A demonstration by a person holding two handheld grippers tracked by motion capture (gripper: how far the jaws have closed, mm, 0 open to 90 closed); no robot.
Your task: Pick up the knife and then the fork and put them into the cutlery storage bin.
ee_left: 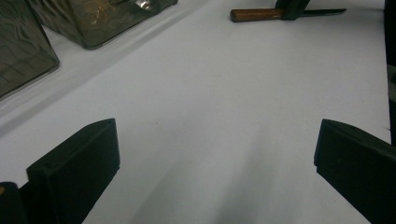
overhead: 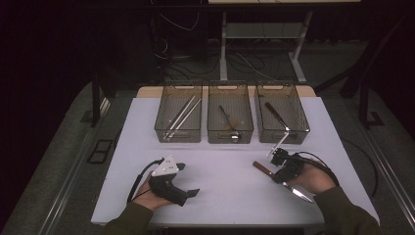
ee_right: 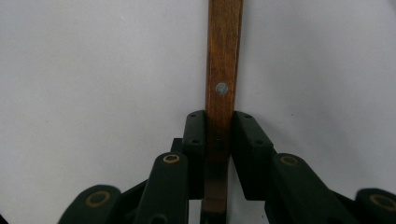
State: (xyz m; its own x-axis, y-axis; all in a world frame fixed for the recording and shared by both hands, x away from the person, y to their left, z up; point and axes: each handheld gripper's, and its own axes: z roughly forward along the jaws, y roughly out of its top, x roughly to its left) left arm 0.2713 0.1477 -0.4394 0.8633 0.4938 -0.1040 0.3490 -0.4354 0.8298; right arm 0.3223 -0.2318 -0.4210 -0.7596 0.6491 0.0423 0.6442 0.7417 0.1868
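A knife with a brown wooden handle [overhead: 260, 168] and a steel blade [overhead: 299, 192] lies low over the white table [overhead: 225, 166] at the front right. My right gripper [overhead: 277, 175] is shut on it near where handle meets blade. In the right gripper view the handle [ee_right: 224, 70] runs straight up from between the closed jaws of that gripper [ee_right: 219, 135]. My left gripper [overhead: 190, 179] rests at the front left, open, with nothing between its jaws. The left gripper view has its own gripper [ee_left: 217, 168] spread wide over bare table, with the knife handle [ee_left: 256, 14] far ahead.
Three clear bins stand in a row at the back of the table. The left bin [overhead: 178, 135] holds metal chopsticks [overhead: 182, 115], the middle bin [overhead: 230, 136] a spoon [overhead: 227, 120], and the right bin [overhead: 283, 137] another brown-handled knife [overhead: 276, 115]. Bin corners [ee_left: 88, 28] show ahead of the left gripper.
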